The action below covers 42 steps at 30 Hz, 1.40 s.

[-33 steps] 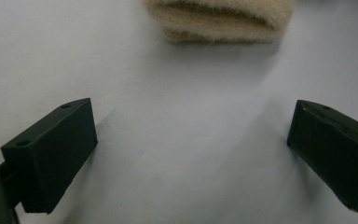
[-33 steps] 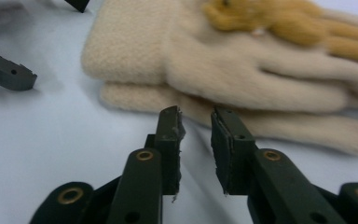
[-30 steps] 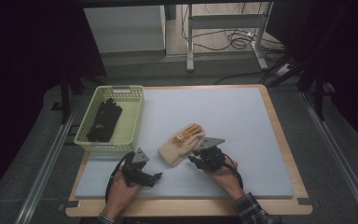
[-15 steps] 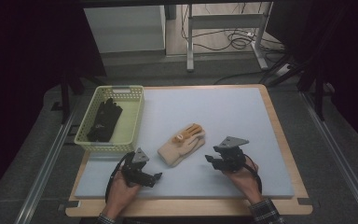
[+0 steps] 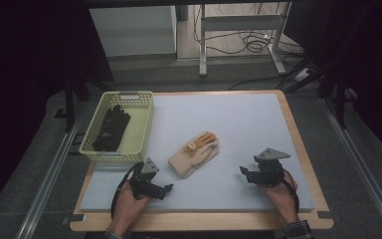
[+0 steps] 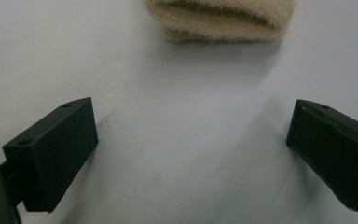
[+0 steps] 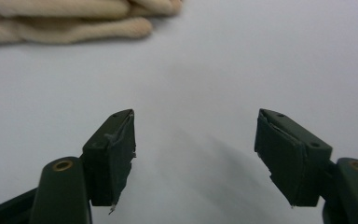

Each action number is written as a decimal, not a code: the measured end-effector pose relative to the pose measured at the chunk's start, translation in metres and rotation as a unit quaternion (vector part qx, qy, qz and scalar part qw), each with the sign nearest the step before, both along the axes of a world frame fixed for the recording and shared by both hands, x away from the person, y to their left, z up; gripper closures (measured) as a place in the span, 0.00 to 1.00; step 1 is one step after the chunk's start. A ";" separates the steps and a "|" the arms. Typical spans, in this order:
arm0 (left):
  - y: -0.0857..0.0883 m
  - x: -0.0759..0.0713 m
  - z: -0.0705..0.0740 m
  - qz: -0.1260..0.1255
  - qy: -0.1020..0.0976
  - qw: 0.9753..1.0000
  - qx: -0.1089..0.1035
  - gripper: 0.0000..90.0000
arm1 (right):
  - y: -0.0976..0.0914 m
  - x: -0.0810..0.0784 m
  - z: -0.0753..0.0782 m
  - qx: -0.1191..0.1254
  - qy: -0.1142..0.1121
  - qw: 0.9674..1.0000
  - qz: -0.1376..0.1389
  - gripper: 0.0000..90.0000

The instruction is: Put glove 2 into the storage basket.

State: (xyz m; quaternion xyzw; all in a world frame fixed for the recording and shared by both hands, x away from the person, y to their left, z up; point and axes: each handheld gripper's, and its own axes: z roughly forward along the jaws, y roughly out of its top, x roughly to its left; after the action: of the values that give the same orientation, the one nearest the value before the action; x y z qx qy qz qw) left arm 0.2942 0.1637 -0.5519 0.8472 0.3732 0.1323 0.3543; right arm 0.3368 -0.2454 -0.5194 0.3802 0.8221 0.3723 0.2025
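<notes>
glove [image 5: 194, 154]: cream, orange fingertips | basket [image 5: 144, 127]: pale yellow-green | second glove [image 5: 110, 128]: black | mat [image 5: 238, 124]: light blue-grey

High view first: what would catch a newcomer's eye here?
A cream knitted glove with an orange patch lies alone mid-mat on the pale blue foam table pad, between the two grippers. At the pad's left edge, a pale green plastic basket holds a black glove. The left gripper and right gripper both stand open and empty; the right's jaws have just been opening.
</notes>
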 end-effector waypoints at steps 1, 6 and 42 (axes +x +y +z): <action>0.000 0.000 0.000 0.000 0.000 1.000 0.000 0.02 | -0.003 0.000 -0.002 -0.003 0.001 1.000 -0.004 0.30; 0.000 0.000 0.000 0.000 -0.002 1.000 0.002 0.02 | -0.014 0.004 -0.011 -0.015 0.018 0.999 -0.021 0.25; -0.070 0.067 0.052 -0.052 0.020 0.998 0.023 0.00 | -0.012 0.001 -0.012 -0.025 0.007 0.999 -0.029 0.21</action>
State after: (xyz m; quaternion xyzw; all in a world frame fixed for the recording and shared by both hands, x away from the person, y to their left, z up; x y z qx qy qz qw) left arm 0.3609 0.0937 -0.5002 0.8760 0.3323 0.1050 0.3334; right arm 0.3381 -0.2578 -0.5318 0.4012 0.8213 0.3426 0.2170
